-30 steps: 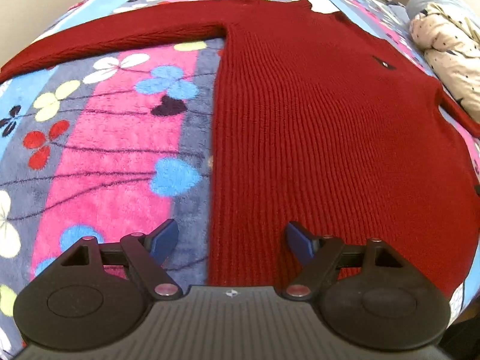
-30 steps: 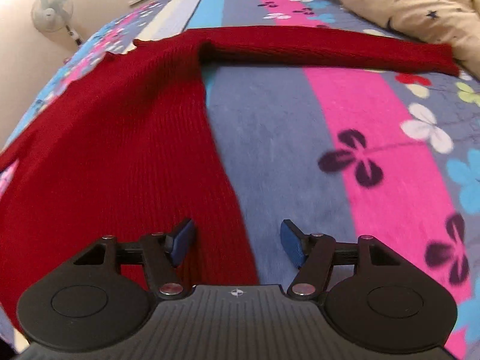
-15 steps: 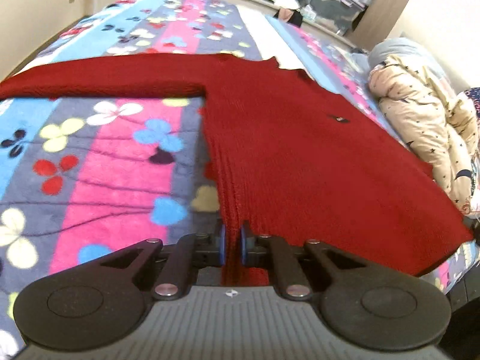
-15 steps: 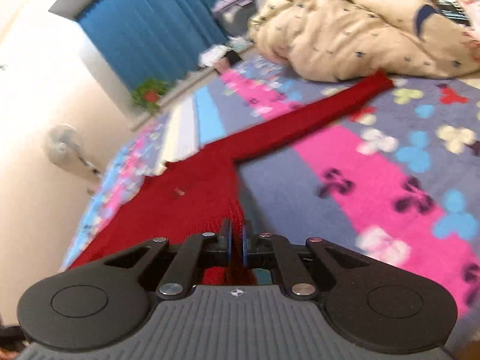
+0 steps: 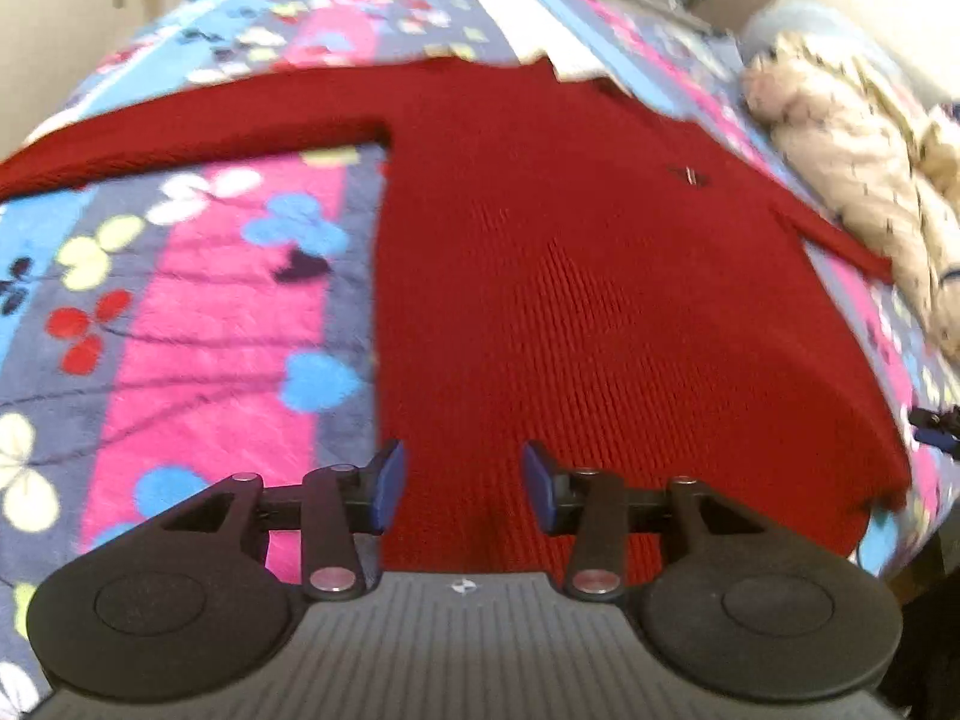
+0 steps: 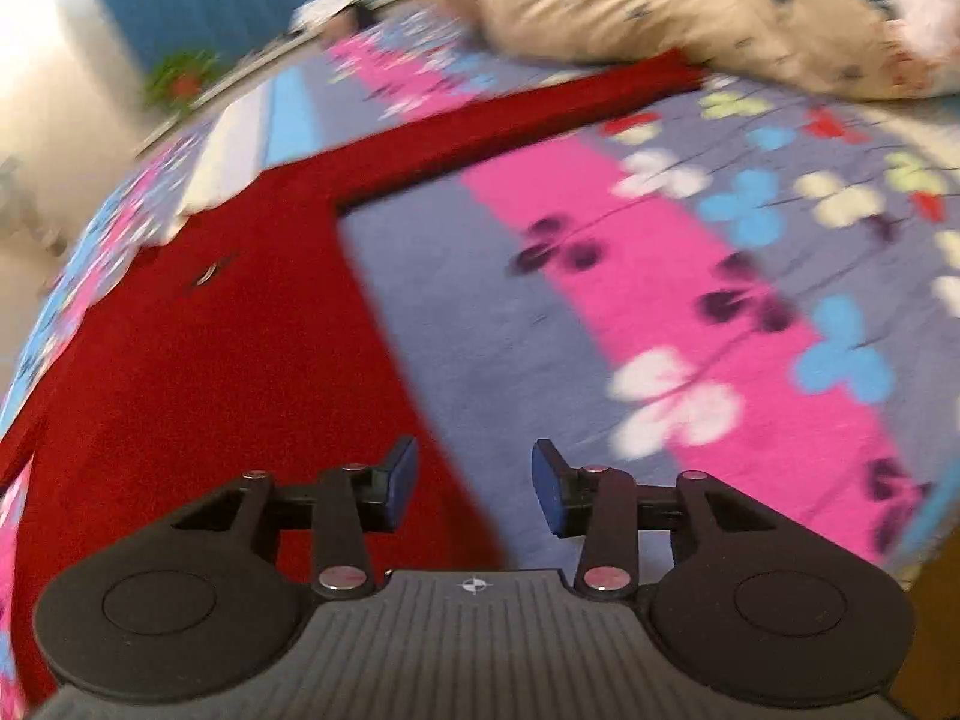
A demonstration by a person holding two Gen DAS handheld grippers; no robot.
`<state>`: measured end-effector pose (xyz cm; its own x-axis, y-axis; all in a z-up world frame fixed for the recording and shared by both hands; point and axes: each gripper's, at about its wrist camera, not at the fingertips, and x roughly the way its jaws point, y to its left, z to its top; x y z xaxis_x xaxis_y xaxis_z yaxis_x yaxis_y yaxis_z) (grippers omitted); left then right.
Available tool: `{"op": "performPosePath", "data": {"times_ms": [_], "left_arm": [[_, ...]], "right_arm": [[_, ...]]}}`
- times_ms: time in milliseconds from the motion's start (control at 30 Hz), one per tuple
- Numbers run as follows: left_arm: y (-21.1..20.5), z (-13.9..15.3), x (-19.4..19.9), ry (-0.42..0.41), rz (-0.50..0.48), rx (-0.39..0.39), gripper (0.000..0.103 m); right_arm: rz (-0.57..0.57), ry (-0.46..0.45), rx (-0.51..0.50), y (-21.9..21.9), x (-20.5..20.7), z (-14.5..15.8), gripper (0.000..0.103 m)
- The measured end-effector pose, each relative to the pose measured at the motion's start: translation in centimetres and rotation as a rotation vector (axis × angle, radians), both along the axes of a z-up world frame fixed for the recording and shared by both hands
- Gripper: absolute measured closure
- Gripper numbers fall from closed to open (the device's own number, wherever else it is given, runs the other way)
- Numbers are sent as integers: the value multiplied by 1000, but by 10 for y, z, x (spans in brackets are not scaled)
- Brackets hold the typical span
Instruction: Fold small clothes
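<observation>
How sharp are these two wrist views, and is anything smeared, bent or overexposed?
Left wrist: mild motion blur on the red sweater and the floral blanket, strong fisheye bowing at the edges. Right wrist: heavier smear, worst on the cream duvet; the wall at left looks washed out. In both, the gripper bodies stay crisp.

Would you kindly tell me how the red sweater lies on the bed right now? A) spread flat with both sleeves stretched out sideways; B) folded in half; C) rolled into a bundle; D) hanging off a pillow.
A: the red sweater lies flat on the floral blanket, a sleeve stretched out to each side.
</observation>
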<state>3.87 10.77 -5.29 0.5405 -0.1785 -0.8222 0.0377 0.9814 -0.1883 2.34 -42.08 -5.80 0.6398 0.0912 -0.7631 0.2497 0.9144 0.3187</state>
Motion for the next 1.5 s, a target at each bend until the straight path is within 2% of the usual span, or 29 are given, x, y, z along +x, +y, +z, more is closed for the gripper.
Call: {"op": "performPosePath", "data": {"times_ms": [67, 100, 133, 200, 333, 467, 567, 600, 633, 667, 700, 733, 800, 867, 900, 967, 1033, 1067, 1100, 1133, 1167, 1233, 1267, 1333, 1400, 1433, 1467, 1500], "left_arm": [[-10, -17, 6, 86, -32, 58, 55], [-16, -21, 6, 92, -48, 105, 53], [-22, -21, 5, 82, -63, 133, 48], [-22, -17, 4, 65, -54, 101, 41], [-11, -11, 2, 46, 15, 85, 41], [2, -15, 5, 77, 97, 87, 41], [4, -22, 8, 111, 84, 74, 42], [2, -24, 8, 116, 66, 78, 50], [-1, -24, 7, 108, 48, 80, 70], [-3, -23, 6, 97, 33, 80, 77], [-3, -19, 4, 74, 40, 100, 92], [1, -16, 3, 51, 57, 88, 92], [12, -7, 0, 9, 96, 11, 93], [14, -5, 0, 5, 97, 12, 93], [11, -11, 3, 45, 87, 39, 93], [4, -25, 8, 116, 60, 86, 87], [-3, -17, 8, 67, 63, 145, 79], [-4, -10, 5, 19, 64, 163, 77], [-6, -1, 2, -39, 62, 178, 71], [-8, 6, 0, -83, 55, 177, 65], [-10, 12, -2, -117, 44, 164, 63], [-17, 16, -1, -138, 3, 120, 60], [-21, 14, -1, -129, -21, 108, 58], [-30, 8, 1, -89, -65, 118, 48], [-36, -5, 5, -6, -98, 147, 36], [-38, -14, 6, 43, -105, 165, 35], [-40, -19, 7, 67, -111, 193, 34], [-42, -18, 5, 55, -120, 214, 32]], "right_arm": [[95, 124, -73, 16, 8, -19, 52], [127, 177, -127, 23, 10, -30, 50], [135, 169, -158, 27, 9, -30, 48], [137, 159, -183, 29, 10, -23, 47], [120, 160, -170, 26, 6, -21, 46], [126, 161, -178, 26, 8, -23, 45], [135, 162, -186, 32, 8, -25, 47], [144, 159, -182, 33, 8, -24, 58], [156, 151, -168, 33, 9, -23, 76], [170, 136, -146, 34, 8, -22, 86], [175, 120, -138, 35, 8, -19, 91], [170, 97, -143, 35, 7, -15, 93], [137, 15, -122, 30, 1, -1, 95], [115, -64, -94, 23, -4, 14, 96], [110, -60, -108, 21, -4, 15, 96], [102, 34, -120, 18, 1, 0, 96], [108, 140, -107, 20, 8, -19, 94], [107, 131, -132, 23, 9, -17, 92], [112, 100, -167, 27, 9, -11, 92], [118, 52, -202, 32, 7, -3, 90], [119, -13, -242, 36, 4, 6, 87], [135, -108, -275, 43, -1, 18, 67], [153, -139, -273, 46, -3, 21, 58], [219, -141, -251, 53, -1, 17, 55], [291, -48, -256, 63, 6, 1, 53], [319, 33, -284, 68, 10, -12, 53], [335, 101, -327, 71, 12, -25, 52], [340, 100, -354, 73, 11, -27, 50]]}}
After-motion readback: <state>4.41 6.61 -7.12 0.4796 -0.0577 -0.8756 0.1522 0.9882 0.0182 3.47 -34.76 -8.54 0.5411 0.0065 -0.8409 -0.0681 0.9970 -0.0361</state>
